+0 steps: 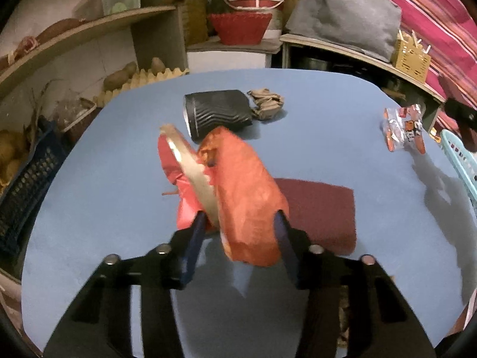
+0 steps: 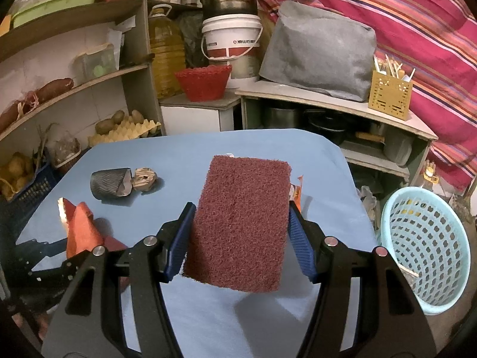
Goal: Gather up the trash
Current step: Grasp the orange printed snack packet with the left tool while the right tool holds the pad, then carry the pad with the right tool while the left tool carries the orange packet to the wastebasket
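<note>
My left gripper [image 1: 241, 223] is shut on a crumpled orange-red wrapper [image 1: 244, 191] with a silver lining, held just above the blue table [image 1: 104, 185]. That wrapper [image 2: 80, 229] also shows at the lower left of the right wrist view. My right gripper [image 2: 238, 232] is shut on a maroon scouring pad [image 2: 241, 223], its blue pads pressing both long edges, lifted over the table [image 2: 208, 313]. A second maroon pad [image 1: 322, 211] lies flat beside the left gripper. A crushed black cup [image 1: 217, 113] and a brown paper wad [image 1: 266, 104] lie further back.
A red-and-white snack wrapper [image 1: 404, 131] lies near the table's right edge. A light blue mesh basket [image 2: 426, 250] stands on the floor to the right of the table. Shelves with potatoes, a red bowl [image 2: 204, 85] and a white bucket crowd the back.
</note>
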